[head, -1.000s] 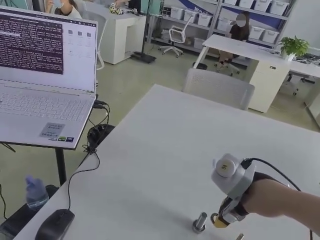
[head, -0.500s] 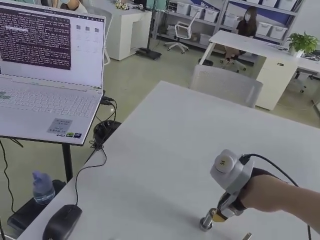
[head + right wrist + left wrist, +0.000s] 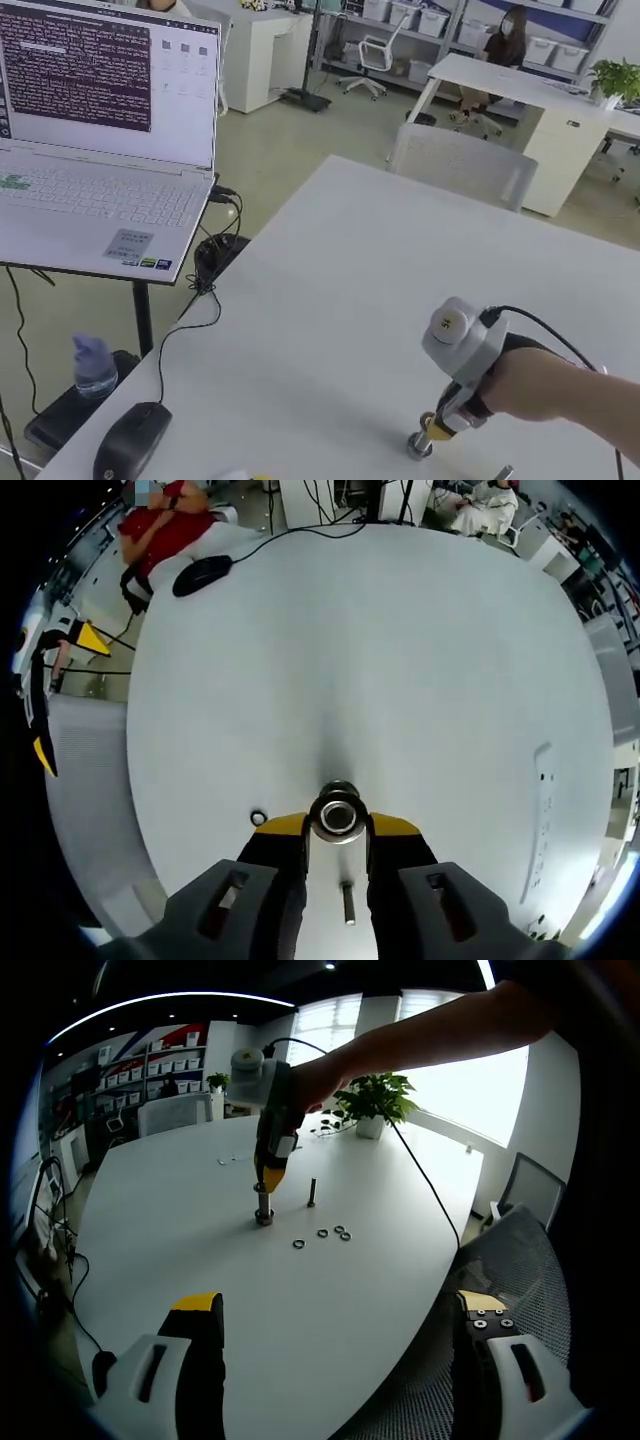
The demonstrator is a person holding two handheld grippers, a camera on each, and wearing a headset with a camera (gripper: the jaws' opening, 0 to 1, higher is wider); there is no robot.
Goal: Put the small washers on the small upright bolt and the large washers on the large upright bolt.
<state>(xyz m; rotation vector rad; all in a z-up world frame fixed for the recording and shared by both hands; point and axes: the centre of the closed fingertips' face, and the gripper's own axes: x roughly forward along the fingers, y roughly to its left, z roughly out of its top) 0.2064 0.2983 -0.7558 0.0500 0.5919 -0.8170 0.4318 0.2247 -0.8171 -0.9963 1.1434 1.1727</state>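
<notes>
Right now my right hand-held gripper (image 3: pixel 338 826) straddles the top of the large bolt (image 3: pixel 263 1206) standing on the bench (image 3: pixel 180 1210); I cannot tell whether it pinches anything. My left hand-held gripper (image 3: pixel 338 1310) gapes wide. Loose washers (image 3: pixel 322 1232) lie near the small bolt (image 3: pixel 312 1192).

The grey right tool (image 3: pixel 432 431) has yellow-tipped jaws and black cable (image 3: pixel 548 332).
</notes>
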